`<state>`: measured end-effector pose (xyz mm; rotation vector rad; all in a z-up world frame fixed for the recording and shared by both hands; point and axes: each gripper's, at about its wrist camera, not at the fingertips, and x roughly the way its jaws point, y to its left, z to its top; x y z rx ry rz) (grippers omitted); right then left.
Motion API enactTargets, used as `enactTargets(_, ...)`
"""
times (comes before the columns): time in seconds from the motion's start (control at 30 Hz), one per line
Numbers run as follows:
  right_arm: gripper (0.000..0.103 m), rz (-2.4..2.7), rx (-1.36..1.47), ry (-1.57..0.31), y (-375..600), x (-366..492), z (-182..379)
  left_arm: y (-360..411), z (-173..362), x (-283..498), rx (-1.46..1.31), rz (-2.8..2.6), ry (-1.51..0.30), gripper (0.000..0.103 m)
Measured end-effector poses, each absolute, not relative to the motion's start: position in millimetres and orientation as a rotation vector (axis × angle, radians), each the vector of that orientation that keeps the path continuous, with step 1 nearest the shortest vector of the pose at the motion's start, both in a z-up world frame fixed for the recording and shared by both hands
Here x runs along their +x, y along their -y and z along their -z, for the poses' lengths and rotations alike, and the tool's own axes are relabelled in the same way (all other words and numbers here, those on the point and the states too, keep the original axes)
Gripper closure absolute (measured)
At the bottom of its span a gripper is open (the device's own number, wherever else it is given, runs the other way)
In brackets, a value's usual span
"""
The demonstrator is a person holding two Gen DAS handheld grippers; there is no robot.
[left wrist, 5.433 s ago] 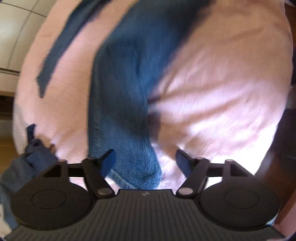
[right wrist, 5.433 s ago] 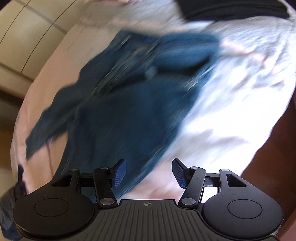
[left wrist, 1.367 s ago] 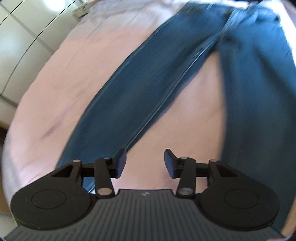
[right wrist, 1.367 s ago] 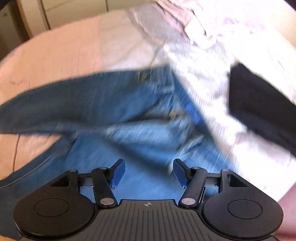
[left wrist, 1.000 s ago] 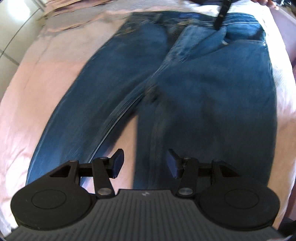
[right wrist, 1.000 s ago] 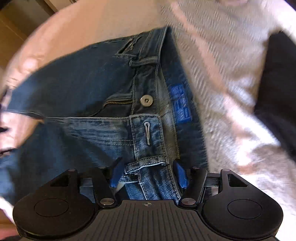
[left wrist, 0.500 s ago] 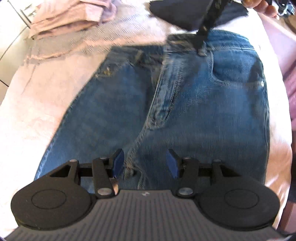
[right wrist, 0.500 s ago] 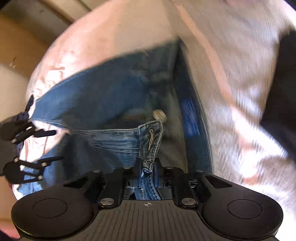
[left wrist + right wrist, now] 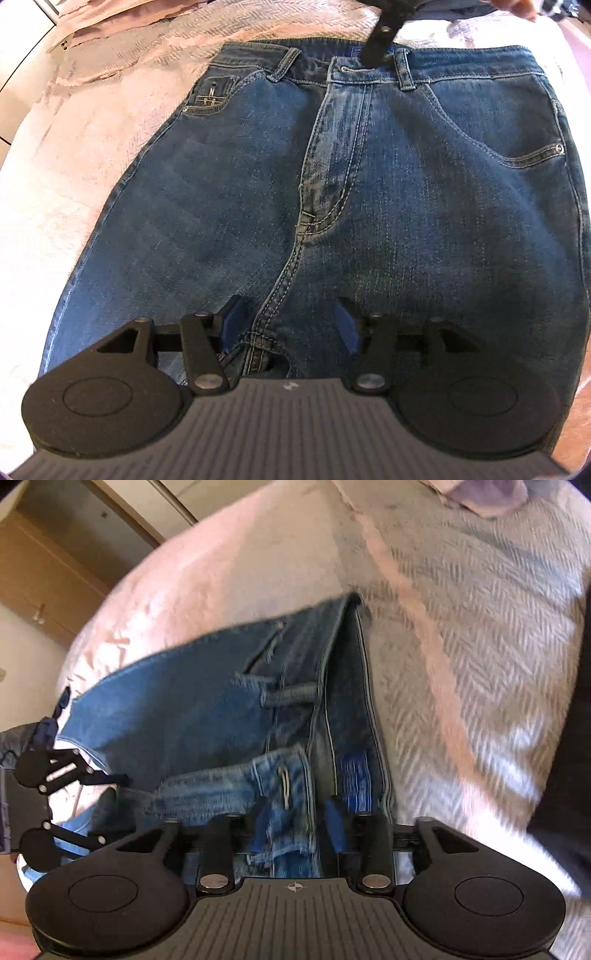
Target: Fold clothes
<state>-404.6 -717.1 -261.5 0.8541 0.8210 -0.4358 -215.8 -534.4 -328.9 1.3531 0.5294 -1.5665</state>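
Observation:
Blue jeans (image 9: 406,221) lie front up and spread flat on the pink bedspread (image 9: 74,184). My left gripper (image 9: 290,325) hangs open just above the crotch seam, one finger on each side of it, with no cloth pinched. The right gripper (image 9: 297,823) is at the waistband, where its jaws are opening. The buttonhole flap of the jeans (image 9: 184,709) lies loose between its fingers. From the left wrist view the right gripper (image 9: 380,33) shows at the top, on the waistband. The left gripper (image 9: 112,808) appears at the left edge of the right wrist view.
A black garment (image 9: 576,738) lies on the bedspread (image 9: 461,627) to the right of the waistband. Folded pink clothes (image 9: 110,14) sit beyond the jeans. A lilac garment (image 9: 487,494) lies at the far edge. Wooden cupboards (image 9: 37,572) stand past the bed.
The right gripper shut on the waistband flap half a second ago and has since let go of it. The left gripper came down and forward to the crotch seam.

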Motion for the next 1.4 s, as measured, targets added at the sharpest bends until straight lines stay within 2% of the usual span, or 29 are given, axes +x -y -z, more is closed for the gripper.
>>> enactTargets(0.27, 0.057, 0.239, 0.864, -0.817, 743.3, -392.1, 302.4, 534.4, 337.7, -215.4, 1.360, 1.570, -0.515, 0.048)
enactTargets(0.3, 0.063, 0.247, 0.899, -0.812, 744.8, -395.4, 303.2, 534.7, 337.0, -216.0, 1.361, 1.569, -0.511, 0.048)
enactTargets(0.37, 0.087, 0.268, 0.960, -0.804, 746.9, -400.8, 299.9, 536.8, 333.1, -218.0, 1.355, 1.579, -0.501, 0.050)
enactTargets(0.47, 0.097, 0.301, 0.954, -0.781, 748.3, -409.4, 265.1, 548.4, 324.1, -226.9, 1.314, 1.618, -0.479, 0.051)
enactTargets(0.53, 0.097, 0.318, 0.919, -0.764, 751.5, -417.0, 238.4, 557.2, 317.8, -233.7, 1.282, 1.647, -0.462, 0.051)
enactTargets(0.57, 0.100, 0.326, 0.905, -0.760, 754.6, -420.9, 228.9, 562.8, 317.8, -237.2, 1.274, 1.656, -0.462, 0.051)
enactTargets(0.7, 0.100, 0.348, 0.904, -0.854, 754.3, -418.5, 261.5, 582.1, 335.1, -249.0, 1.312, 1.655, -0.497, 0.051)
enactTargets(0.8, 0.098, 0.386, 0.960, -0.860, 751.0, -419.5, 281.2, 573.9, 333.9, -247.7, 1.315, 1.645, -0.497, 0.051)
enactTargets(0.97, 0.083, 0.500, 0.822, -0.862, 726.3, -424.7, 251.3, 540.0, 315.8, -222.8, 1.288, 1.523, -0.553, 0.051)
enactTargets(1.13, 0.078, 0.559, 0.672, -0.847, 673.7, -430.8, 211.9, 470.9, 301.7, -191.9, 1.256, 1.336, -0.699, 0.051)
enactTargets(1.2, 0.073, 0.533, 0.692, -0.845, 648.4, -430.3, 211.2, 436.6, 305.0, -183.6, 1.269, 1.263, -0.759, 0.051)
enactTargets(1.27, 0.055, 0.501, 0.737, -0.876, 624.7, -430.4, 221.0, 402.2, 314.3, -176.8, 1.303, 1.192, -0.824, 0.051)
enactTargets(1.3, 0.051, 0.485, 0.758, -0.903, 615.1, -431.3, 228.3, 386.3, 318.9, -173.8, 1.318, 1.160, -0.854, 0.051)
enactTargets(1.4, 0.050, 0.486, 0.819, -1.014, 592.4, -438.0, 253.2, 341.0, 331.3, -166.6, 1.365, 1.068, -0.926, 0.051)
